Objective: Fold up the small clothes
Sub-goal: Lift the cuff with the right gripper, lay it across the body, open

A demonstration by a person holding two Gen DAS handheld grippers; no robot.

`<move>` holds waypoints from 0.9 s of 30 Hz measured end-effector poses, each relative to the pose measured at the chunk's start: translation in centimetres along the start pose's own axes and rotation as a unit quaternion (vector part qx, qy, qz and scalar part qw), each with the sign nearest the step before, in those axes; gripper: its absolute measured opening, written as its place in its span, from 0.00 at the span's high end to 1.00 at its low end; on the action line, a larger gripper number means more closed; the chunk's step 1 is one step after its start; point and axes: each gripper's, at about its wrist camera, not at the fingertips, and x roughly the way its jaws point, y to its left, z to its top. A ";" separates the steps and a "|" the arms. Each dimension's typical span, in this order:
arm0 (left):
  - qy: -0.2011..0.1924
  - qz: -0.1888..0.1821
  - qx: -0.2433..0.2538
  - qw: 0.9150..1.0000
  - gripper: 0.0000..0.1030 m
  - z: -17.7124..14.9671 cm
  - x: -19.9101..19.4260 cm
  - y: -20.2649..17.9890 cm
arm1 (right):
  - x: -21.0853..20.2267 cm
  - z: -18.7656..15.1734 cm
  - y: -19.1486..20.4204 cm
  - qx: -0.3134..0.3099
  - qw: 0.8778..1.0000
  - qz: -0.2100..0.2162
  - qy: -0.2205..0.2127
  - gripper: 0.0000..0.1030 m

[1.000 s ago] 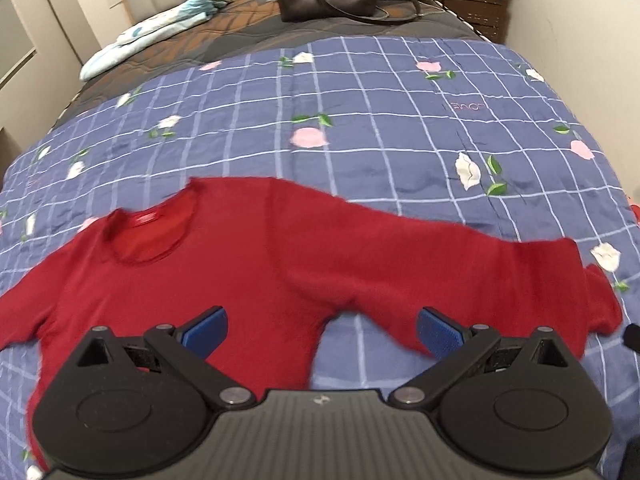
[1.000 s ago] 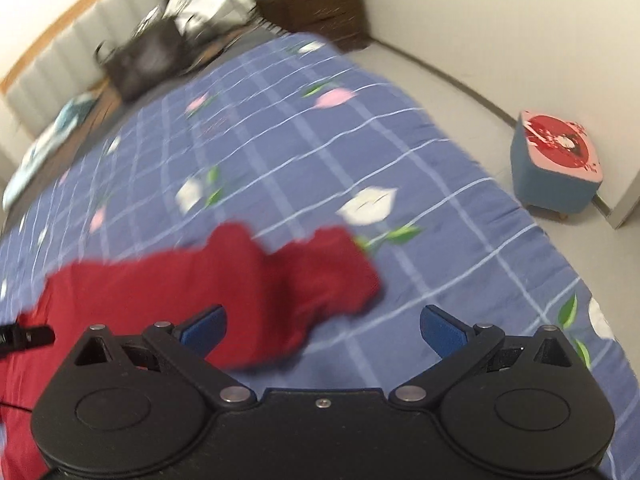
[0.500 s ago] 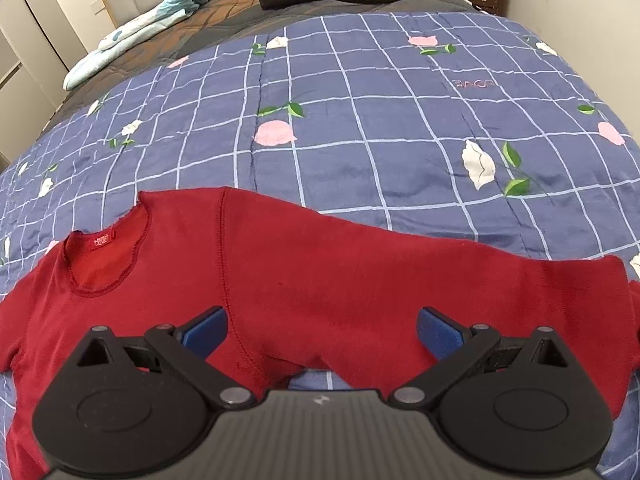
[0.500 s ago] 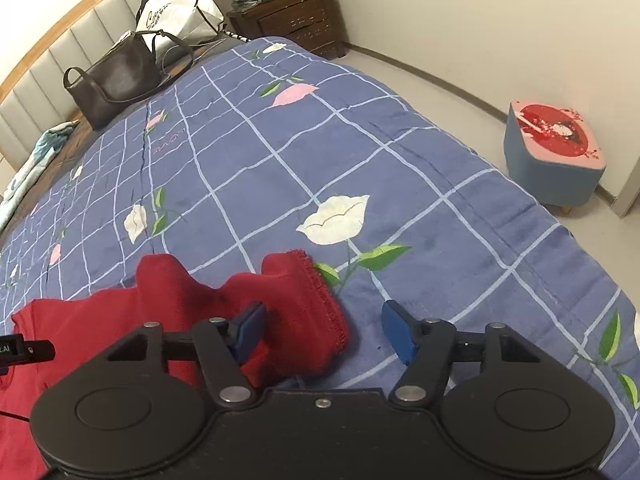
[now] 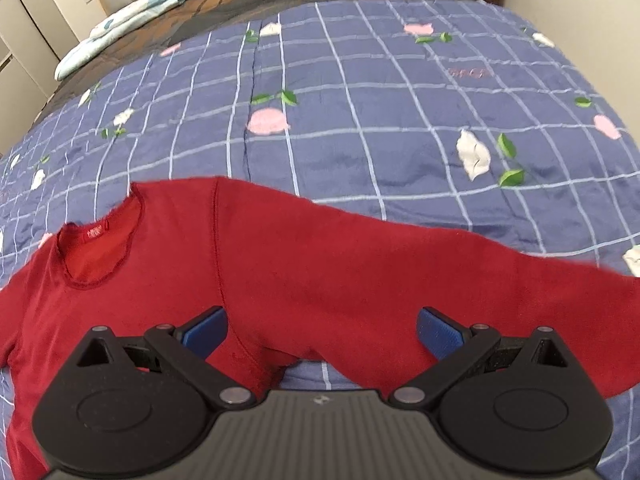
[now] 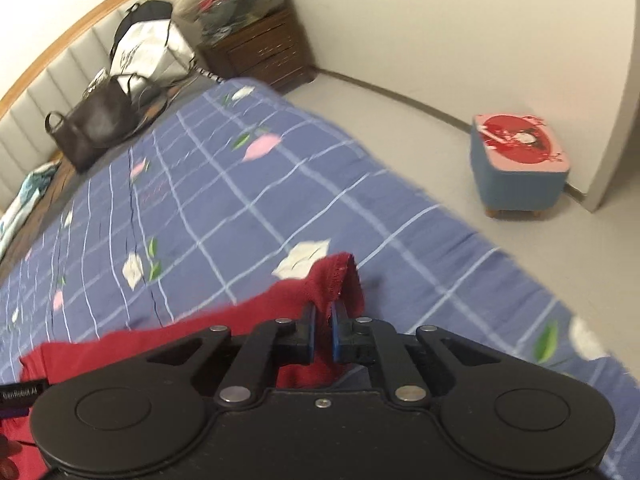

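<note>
A small red knit sweater [image 5: 280,264] lies flat on the blue checked bedspread [image 5: 360,120], neckline with its label at the left, one long sleeve stretched out to the right. My left gripper [image 5: 320,330] hovers open over the armpit area, blue pads wide apart with nothing between them. In the right wrist view the sleeve cuff [image 6: 340,276] is lifted off the bedspread [image 6: 200,208], and my right gripper [image 6: 323,330] is shut on it, with the cuff sticking up past the pads.
A dark handbag [image 6: 96,124] and a white bag [image 6: 148,52] sit near the headboard. A folded light blanket [image 5: 124,20] lies at the back left. Beside the bed stand a wooden nightstand [image 6: 260,52] and a small blue stool [image 6: 520,168].
My right gripper closed from wide open onto the sleeve cuff and raised it. The left gripper moved in closer over the sweater and stayed open.
</note>
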 end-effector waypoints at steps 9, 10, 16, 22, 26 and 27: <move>-0.025 -0.024 -0.004 0.999 0.00 0.7 -3.5 1.6 | -4.5 1.4 2.1 -0.017 0.999 0.029 -0.022 0.93; -0.027 -0.029 -0.007 0.999 0.00 0.7 -3.8 1.8 | -4.9 1.5 2.5 -0.020 0.999 0.032 -0.026 0.93; -0.038 -0.062 -0.030 0.997 0.00 1.0 -5.4 4.3 | -7.1 1.8 5.6 -0.035 0.997 0.054 -0.045 0.93; -0.049 -0.100 -0.050 0.993 0.00 1.4 -6.9 8.2 | -9.4 1.4 10.5 -0.064 0.993 0.073 -0.061 0.93; -0.057 -0.128 -0.066 0.988 0.00 1.7 -7.8 11.8 | -11.4 0.7 14.9 -0.092 0.990 0.085 -0.072 0.93; -0.060 -0.133 -0.071 0.987 0.00 1.7 -8.1 12.9 | -11.8 0.4 16.3 -0.099 0.988 0.090 -0.075 0.93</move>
